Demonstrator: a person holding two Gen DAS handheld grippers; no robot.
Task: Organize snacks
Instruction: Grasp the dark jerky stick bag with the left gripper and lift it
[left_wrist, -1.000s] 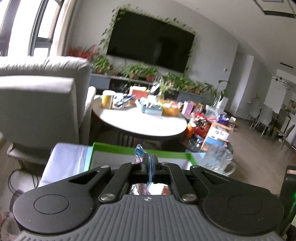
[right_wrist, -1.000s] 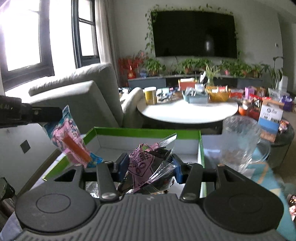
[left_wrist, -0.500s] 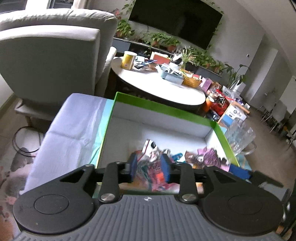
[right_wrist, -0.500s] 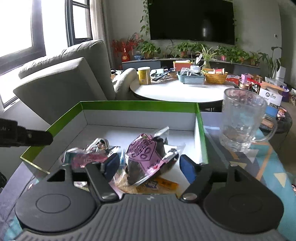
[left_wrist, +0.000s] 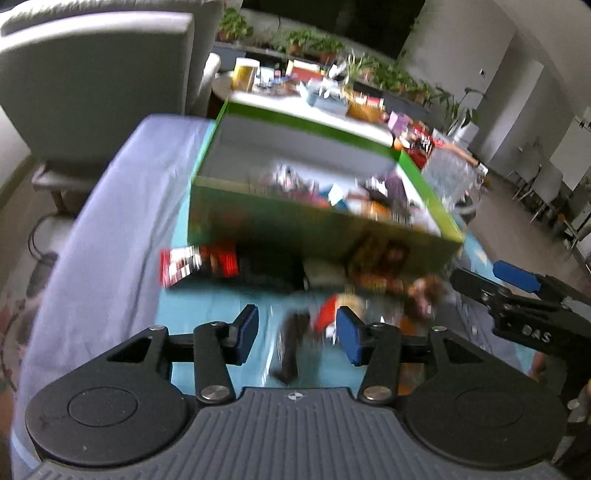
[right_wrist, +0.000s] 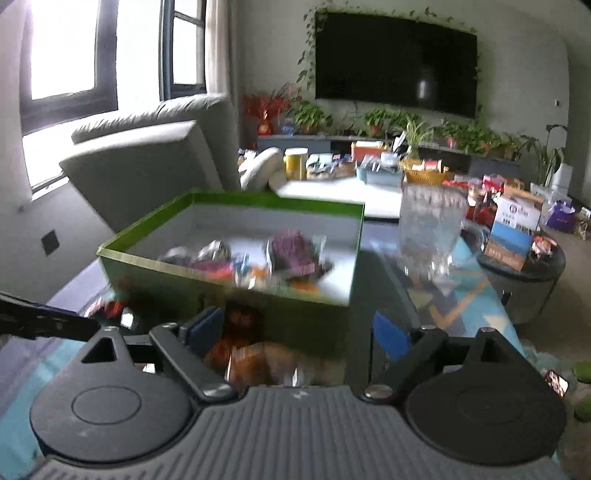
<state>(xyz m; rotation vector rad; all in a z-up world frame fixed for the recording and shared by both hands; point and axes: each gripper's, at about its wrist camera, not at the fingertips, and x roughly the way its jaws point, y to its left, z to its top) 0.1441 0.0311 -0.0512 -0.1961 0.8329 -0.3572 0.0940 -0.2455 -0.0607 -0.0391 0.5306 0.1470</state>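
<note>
Furthest left of the left gripper (left_wrist: 295, 330), a lilac cloth (left_wrist: 122, 206) covers the table edge, and ahead and slightly left of the fingers a red-and-white snack packet (left_wrist: 197, 262) lies on the teal table mat (left_wrist: 207, 306), just in front of the green box (left_wrist: 314, 225). That gripper's jaws are opening, blue pads apart, with nothing pinched; blurred loose wrappers (left_wrist: 332, 314) lie on the mat directly beyond the gap, too smeared to identify. Straight ahead, the box holds a heap of small snack packets (left_wrist: 332, 192), among them a purple pouch (right_wrist: 295, 251) seen from the right wrist view. To the right, the right gripper (right_wrist: 299, 330) is also opening, its jaws spread wide and empty, pointing at the box's near wall with an orange packet (right_wrist: 258, 360) lying on the mat just under its fingers. Further right of it stands a clear glass mug (right_wrist: 430, 229), close beside the box. The remaining snacks look light, crinkly and slippery, soft enough to crush, so each is probably best taken by a flat sealed edge or corner with a gentle pinch, lifting clear of the box wall. The mug is fragile and worth steering around.
</note>
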